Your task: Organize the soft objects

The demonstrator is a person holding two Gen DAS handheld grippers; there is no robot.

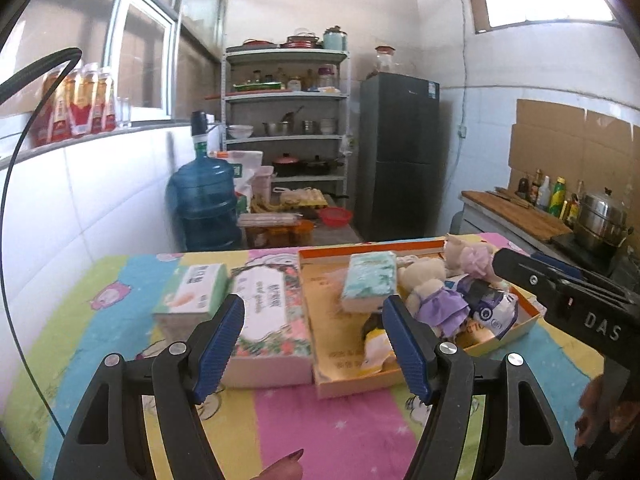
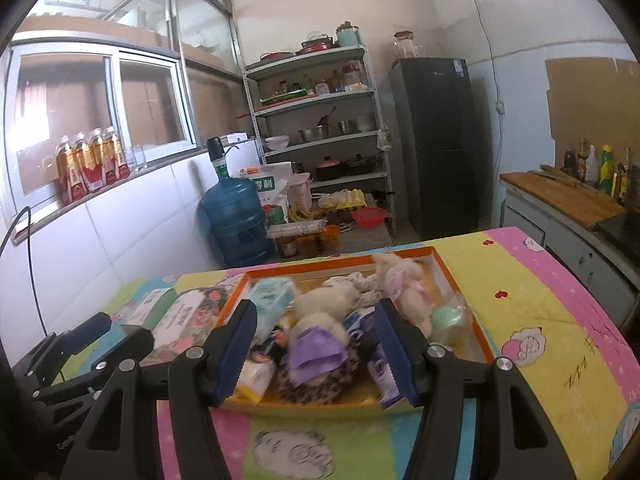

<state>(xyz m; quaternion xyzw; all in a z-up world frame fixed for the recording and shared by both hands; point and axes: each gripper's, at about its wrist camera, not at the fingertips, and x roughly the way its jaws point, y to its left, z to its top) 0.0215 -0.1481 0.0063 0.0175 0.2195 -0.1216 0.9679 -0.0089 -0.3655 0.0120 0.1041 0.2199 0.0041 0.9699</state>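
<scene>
On the left of the counter (image 1: 120,320) (covered by a bright cartoon-print cloth) lies a green and white tissue pack (image 1: 191,295). Just beside it, to the right, lies a larger floral tissue pack (image 1: 272,312), its right edge against the orange tray (image 1: 320,360).

The left gripper (image 1: 314,346) hangs above the near part of the counter with its jaws set wide and nothing between the blue pads (image 1: 218,346). It is lined up with the floral tissue pack and the left wall of the orange tray, touching neither.

Inside the orange tray, from left to right: a pale teal tissue pack (image 1: 370,280) propped upright at a tilt, a plush doll in a purple dress (image 1: 434,300), a second plush doll with a pink flower (image 1: 468,256) at the far side, and a blue and white pouch (image 1: 488,304) at the right wall. A green round item (image 2: 446,320) lies in the tray's right corner (identity cannot be told).

The right gripper (image 2: 316,350) hangs over the near edge of the tray, jaws moderately wide and empty; the plush doll in a purple dress is seen between the pads without contact.
</scene>
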